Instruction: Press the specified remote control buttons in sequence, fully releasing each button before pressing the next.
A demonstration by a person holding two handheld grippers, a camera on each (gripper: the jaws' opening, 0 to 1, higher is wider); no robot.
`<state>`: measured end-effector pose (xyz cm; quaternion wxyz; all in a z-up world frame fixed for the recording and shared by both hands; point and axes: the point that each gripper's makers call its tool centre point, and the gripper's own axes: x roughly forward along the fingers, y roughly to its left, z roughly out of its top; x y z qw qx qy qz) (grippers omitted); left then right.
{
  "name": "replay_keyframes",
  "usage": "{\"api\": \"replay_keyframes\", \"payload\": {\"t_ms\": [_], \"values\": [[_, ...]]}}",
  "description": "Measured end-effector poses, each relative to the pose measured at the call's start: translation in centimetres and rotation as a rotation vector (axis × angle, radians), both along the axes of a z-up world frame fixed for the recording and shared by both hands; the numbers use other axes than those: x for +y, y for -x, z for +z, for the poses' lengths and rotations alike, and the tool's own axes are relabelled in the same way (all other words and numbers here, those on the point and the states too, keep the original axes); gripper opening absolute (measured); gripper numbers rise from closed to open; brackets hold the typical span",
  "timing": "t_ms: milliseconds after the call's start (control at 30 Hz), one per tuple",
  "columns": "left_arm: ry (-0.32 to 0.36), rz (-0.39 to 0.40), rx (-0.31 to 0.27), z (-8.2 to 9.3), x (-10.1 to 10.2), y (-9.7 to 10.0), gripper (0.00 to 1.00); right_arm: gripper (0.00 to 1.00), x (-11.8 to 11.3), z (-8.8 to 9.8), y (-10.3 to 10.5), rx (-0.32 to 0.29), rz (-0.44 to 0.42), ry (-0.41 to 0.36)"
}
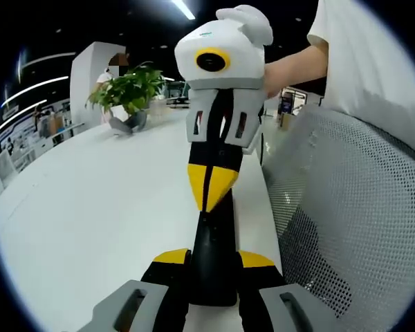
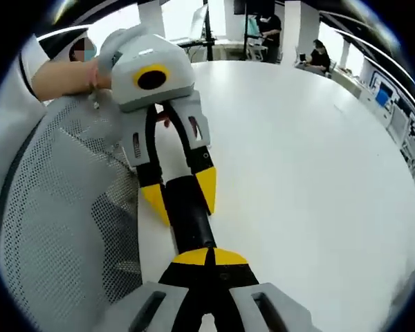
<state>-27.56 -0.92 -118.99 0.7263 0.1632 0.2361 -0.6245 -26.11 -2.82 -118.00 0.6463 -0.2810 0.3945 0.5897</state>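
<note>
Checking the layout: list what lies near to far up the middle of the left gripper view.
Left gripper → black remote it clamps → right gripper, jaws shut, tips at the remote's far end. Potted plant sits far left on the white table.

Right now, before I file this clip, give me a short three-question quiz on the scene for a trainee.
1. True or false: the left hand-held gripper has its jaws on either side of the black remote.
2. Multiple choice: the jaws of the right hand-held gripper are A) wide open above the table, B) closed together with the tips at the remote, C) clamped on a cup.
3. Fill in: at the far end of the white table stands a potted ____.

Key: 1 true; 2 B; 3 plant.
</note>
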Motion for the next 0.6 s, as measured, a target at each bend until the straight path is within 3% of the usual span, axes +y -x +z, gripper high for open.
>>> {"api": "replay_keyframes", "payload": {"t_ms": [167,467,600], "values": [[-0.001,0.000,-0.002,-0.01,0.01,0.00,0.25,0.00,0.26,-0.32,0.48,0.028,0.051,0.028],[-0.006,-0.003,-0.007,-0.02,0.00,-0.05,0.25,0.00,0.38,-0.62,0.06,0.103,-0.012,0.106],[-0.006,-0.001,-0.007,-0.01,0.01,-0.07,0.25,0.00,0.52,-0.87,-0.20,0.078,-0.017,0.120]]}}
